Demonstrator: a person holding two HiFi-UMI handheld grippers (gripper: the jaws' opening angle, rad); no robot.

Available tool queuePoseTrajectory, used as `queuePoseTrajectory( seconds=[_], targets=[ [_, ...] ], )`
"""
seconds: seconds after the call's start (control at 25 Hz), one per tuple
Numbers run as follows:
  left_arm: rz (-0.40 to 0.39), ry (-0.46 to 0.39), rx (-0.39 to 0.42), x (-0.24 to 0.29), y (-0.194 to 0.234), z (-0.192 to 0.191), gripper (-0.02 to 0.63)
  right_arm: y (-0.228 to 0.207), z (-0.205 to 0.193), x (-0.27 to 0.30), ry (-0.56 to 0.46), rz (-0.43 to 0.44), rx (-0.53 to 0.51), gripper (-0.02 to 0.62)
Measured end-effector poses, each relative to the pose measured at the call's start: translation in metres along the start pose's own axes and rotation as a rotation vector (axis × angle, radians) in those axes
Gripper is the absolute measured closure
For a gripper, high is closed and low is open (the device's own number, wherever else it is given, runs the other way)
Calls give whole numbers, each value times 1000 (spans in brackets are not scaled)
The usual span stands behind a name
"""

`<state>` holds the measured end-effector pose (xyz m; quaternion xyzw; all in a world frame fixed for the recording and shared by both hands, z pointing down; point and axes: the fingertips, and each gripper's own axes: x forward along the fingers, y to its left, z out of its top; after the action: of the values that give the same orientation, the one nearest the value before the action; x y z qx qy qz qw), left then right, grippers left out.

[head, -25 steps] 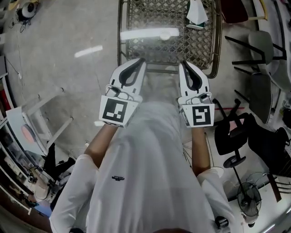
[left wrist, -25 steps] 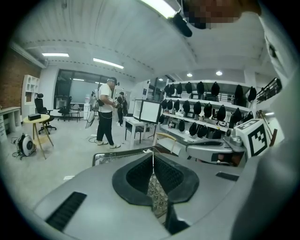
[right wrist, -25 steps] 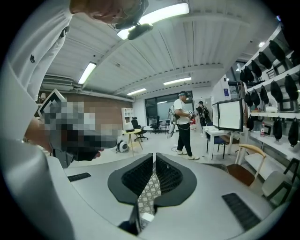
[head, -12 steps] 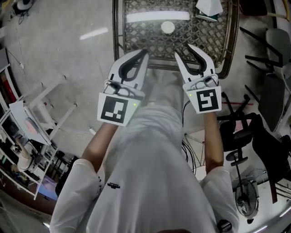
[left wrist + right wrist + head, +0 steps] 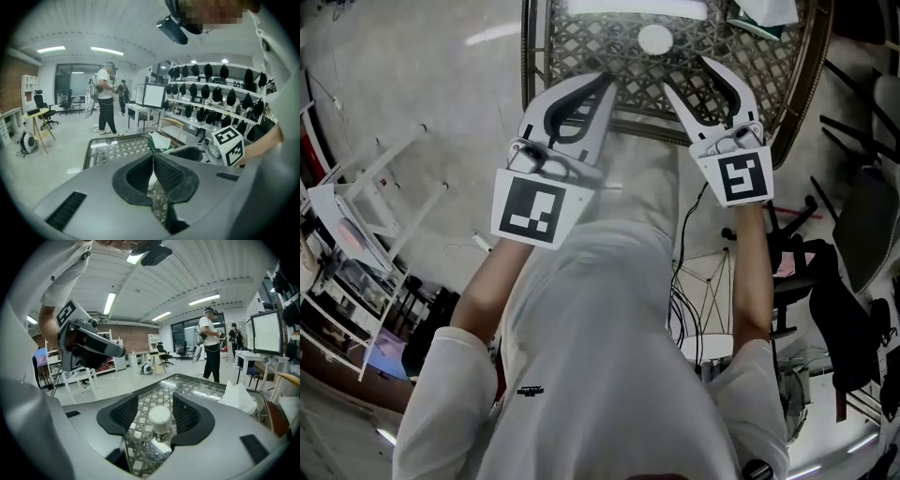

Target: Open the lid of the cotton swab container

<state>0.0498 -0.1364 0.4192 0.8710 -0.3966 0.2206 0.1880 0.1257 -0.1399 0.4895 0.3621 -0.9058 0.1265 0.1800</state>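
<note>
The left gripper hovers at the near edge of the table, jaws pressed together with nothing between them. Farther in on the lattice top, the container stands upright with its white lid on, apart from both grippers. The right gripper has its jaws spread, having just been opening. They grip nothing; its own view shows the container ahead through the gap. Paper lies further right.

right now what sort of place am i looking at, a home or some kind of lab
Most likely an open-plan lab or workshop, not a home: wall shelves lined with identical dark items, a desk monitor, office chairs.
</note>
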Motion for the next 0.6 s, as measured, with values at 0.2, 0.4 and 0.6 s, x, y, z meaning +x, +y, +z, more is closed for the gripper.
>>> queuePoseTrajectory(
  seconds=[0.2, 0.4, 0.6],
  targets=[
    [14, 8, -18, 17, 7, -14, 600, -8, -24, 21, 22, 34, -31, 371],
    [35, 23, -26, 29, 15, -29, 600, -12, -52, 41, 51, 67, -83, 360],
    [40, 40, -18, 38, 18, -42, 600, -18, -69, 60, 49, 90, -145, 356]
  ],
)
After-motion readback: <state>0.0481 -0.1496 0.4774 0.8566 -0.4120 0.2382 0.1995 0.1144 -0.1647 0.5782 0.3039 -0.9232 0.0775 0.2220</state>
